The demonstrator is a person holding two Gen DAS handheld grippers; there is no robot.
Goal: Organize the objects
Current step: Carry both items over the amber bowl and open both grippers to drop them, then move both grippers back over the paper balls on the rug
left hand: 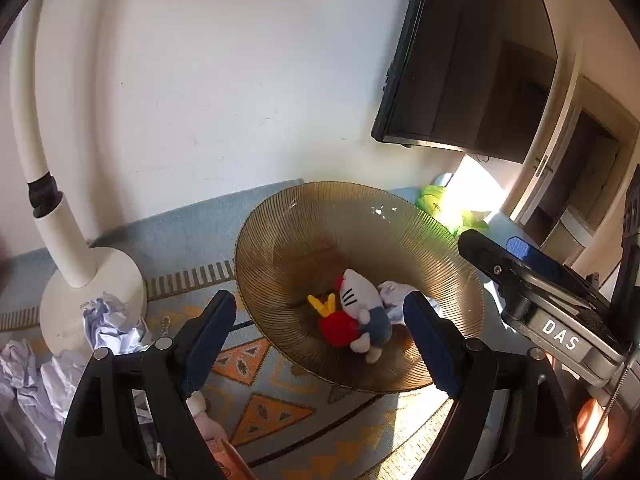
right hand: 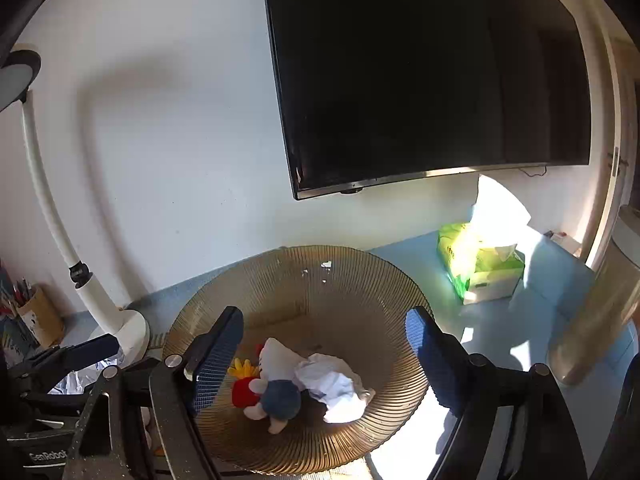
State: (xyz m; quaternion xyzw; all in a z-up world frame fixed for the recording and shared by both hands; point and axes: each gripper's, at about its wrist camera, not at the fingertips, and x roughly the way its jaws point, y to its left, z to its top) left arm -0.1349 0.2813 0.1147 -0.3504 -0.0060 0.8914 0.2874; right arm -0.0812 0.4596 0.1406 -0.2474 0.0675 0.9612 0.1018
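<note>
A white wall backs a table (left hand: 192,224) covered with a blue patterned cloth, and a dark wall-mounted screen (left hand: 472,64) hangs at the upper right of the left wrist view. On the cloth stands a ribbed amber glass bowl (left hand: 280,248), and inside it lie a small plush toy (left hand: 360,312), white with a red and a blue part, and a crumpled paper (left hand: 394,294) just behind it. The left gripper (left hand: 320,332) hovers over the near rim of the bowl with its jaws spread wide and holding nothing. To the left a white lamp base (left hand: 92,292) stands on the cloth, with crumpled paper balls (left hand: 108,324) touching its front. The right gripper (left hand: 520,256) shows at the right edge, above the far side of the bowl. A green tissue box (left hand: 440,204) sits beyond the bowl in bright sunlight. In the right wrist view the same screen (right hand: 432,72) fills the upper wall. The right gripper (right hand: 324,354) hangs above the bowl (right hand: 360,280), jaws spread apart and empty. The plush toy (right hand: 276,384) lies at the bowl's near left, touching the crumpled paper (right hand: 332,384) on its right. The tissue box (right hand: 488,272) stands well apart at the right, the lamp base (right hand: 132,328) at the left, and a pen holder (right hand: 40,316) near the left edge.
</note>
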